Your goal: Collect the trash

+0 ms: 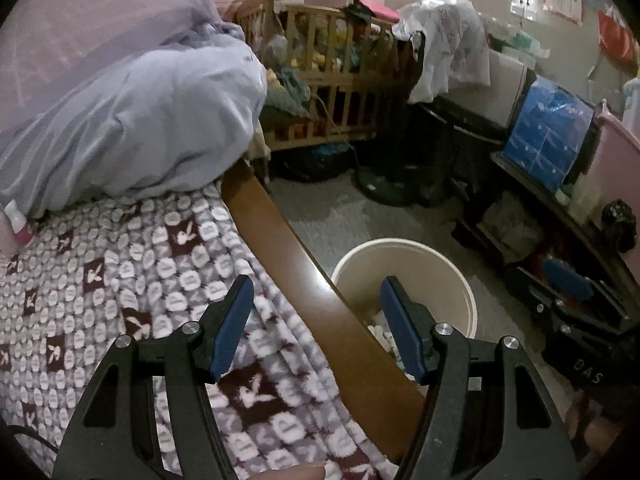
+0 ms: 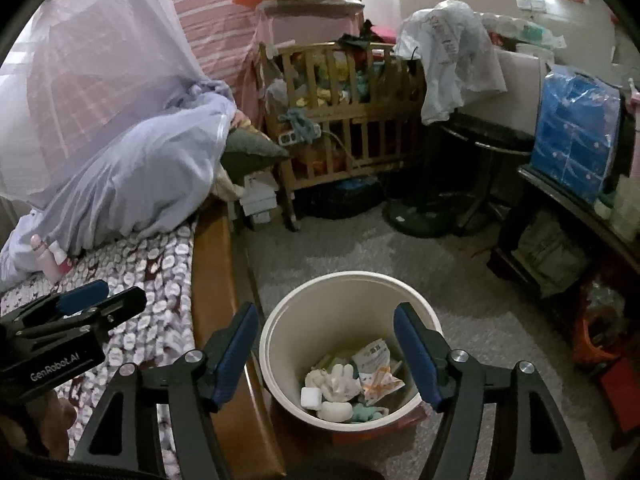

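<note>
Both claws are spread apart and empty: right claw [image 2: 326,354] hangs over the cream bin [image 2: 280,320] on the floor by the bed [image 2: 160,280], left claw [image 1: 316,328] over the blanket edge. Trash [image 2: 352,384] inside looks light and crumply (wrappers, tissue-ish wads), so I'd pinch gently at a loose edge.

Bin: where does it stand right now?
The bin stands on the floor beside the bed frame, low centre in the right wrist view, with trash inside.
</note>
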### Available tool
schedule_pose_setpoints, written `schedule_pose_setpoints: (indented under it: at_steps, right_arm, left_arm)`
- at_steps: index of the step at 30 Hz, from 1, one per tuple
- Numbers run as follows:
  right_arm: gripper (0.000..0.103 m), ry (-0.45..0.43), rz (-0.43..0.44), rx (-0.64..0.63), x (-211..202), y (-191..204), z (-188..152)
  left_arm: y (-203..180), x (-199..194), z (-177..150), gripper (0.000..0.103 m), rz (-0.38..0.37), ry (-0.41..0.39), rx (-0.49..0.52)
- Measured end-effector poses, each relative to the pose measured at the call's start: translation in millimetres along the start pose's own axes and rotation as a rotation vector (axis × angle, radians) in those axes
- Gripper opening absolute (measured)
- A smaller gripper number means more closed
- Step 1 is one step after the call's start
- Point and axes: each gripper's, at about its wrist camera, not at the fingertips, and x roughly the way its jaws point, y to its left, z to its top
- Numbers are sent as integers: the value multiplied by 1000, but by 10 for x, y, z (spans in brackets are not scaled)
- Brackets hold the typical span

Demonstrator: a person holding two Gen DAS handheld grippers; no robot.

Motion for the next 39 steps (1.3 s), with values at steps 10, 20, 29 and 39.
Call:
schedule_pose_setpoints:
  at_steps: [10, 20, 29, 39]
  right_arm:
    - [69, -40, -23, -19, -199, 100, 40]
    - [71, -33, -33, -21, -216, 104, 54]
    - [71, -22, -34, -27, -198, 106, 65]
    - [72, -10, -36, -29, -175, 156, 39]
  left_arm:
    - [9, -169, -28, 65, 27, -35, 16]
    - [39, -202, -34, 65, 33, -47, 16]
    - [34, -199, -32, 65, 35, -46, 14]
    - [95, -170, -57, 65, 34, -33, 8]
